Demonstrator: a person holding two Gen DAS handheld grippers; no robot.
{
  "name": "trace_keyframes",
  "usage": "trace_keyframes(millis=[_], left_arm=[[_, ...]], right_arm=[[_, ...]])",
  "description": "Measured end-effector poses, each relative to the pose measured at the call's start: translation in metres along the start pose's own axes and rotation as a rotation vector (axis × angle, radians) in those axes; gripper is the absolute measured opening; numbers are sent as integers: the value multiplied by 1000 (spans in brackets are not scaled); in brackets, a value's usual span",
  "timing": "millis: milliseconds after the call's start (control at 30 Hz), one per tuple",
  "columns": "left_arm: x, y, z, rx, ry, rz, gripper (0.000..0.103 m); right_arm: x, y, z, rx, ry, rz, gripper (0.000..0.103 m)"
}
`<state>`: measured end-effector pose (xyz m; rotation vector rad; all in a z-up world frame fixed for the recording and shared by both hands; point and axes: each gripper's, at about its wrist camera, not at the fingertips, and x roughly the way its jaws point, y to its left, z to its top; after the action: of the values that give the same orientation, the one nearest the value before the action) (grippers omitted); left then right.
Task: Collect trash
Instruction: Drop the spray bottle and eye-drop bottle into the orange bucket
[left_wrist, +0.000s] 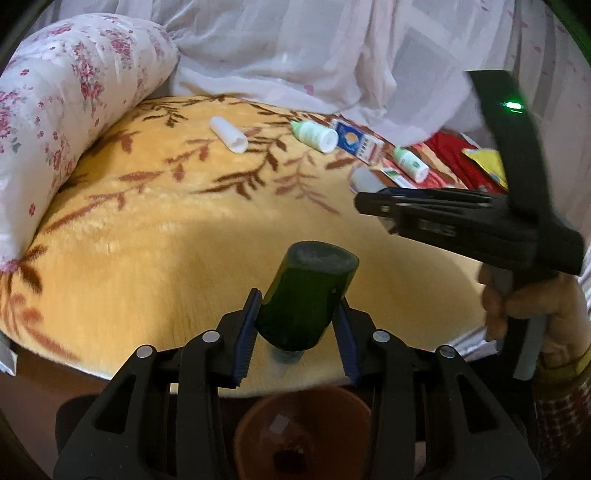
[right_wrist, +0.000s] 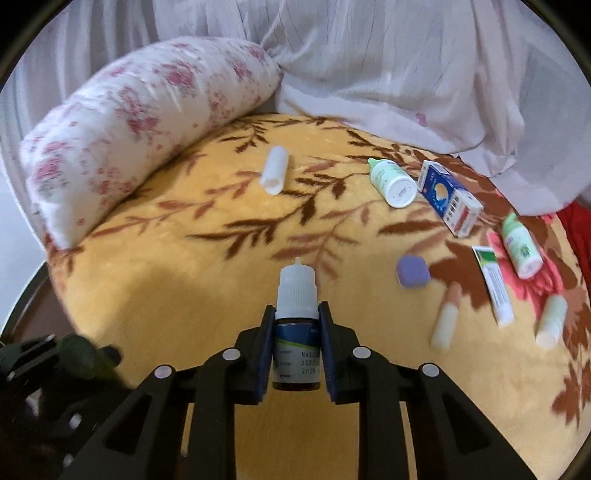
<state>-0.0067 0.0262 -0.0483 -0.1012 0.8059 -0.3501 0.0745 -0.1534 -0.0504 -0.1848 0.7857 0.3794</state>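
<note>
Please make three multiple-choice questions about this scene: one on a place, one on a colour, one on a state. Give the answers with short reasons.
1. Where does the blue and white cardboard box lie?
A. on the yellow leaf-patterned blanket
B. on the floral pillow
C. in the pot

2. What colour is the cap of the small brown dropper bottle?
A. red
B. white
C. black

3. What is the left gripper doing?
A. open, empty
B. holding a box
C. holding a dark green bottle

Answers: 1 A, it rests on the blanket; 2 B, the cap is white; 3 C, its fingers clamp the bottle.

Yellow blanket (right_wrist: 155, 280) with brown leaf pattern, pink-floral white pillow (right_wrist: 140, 122), dark green bottle (left_wrist: 306, 295)
</note>
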Motion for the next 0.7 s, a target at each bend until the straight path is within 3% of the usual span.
trace_keyframes(millis=[333,633,667,700], left_arm=[[-27,-17,-46,67,88,-47,37],[-24,-29,-89,114,249,-88,37],[-24,-29,-92,116,266,-90,37],[-23,-28,-94,114,279,-88,40]], right_arm=[[-68,21,-86,-30,29,112,23],[-52,41,-152,-34,198,182,23],[-46,43,-160,-33,232,195,25],[-43,44,-165,-30,251,201,35]])
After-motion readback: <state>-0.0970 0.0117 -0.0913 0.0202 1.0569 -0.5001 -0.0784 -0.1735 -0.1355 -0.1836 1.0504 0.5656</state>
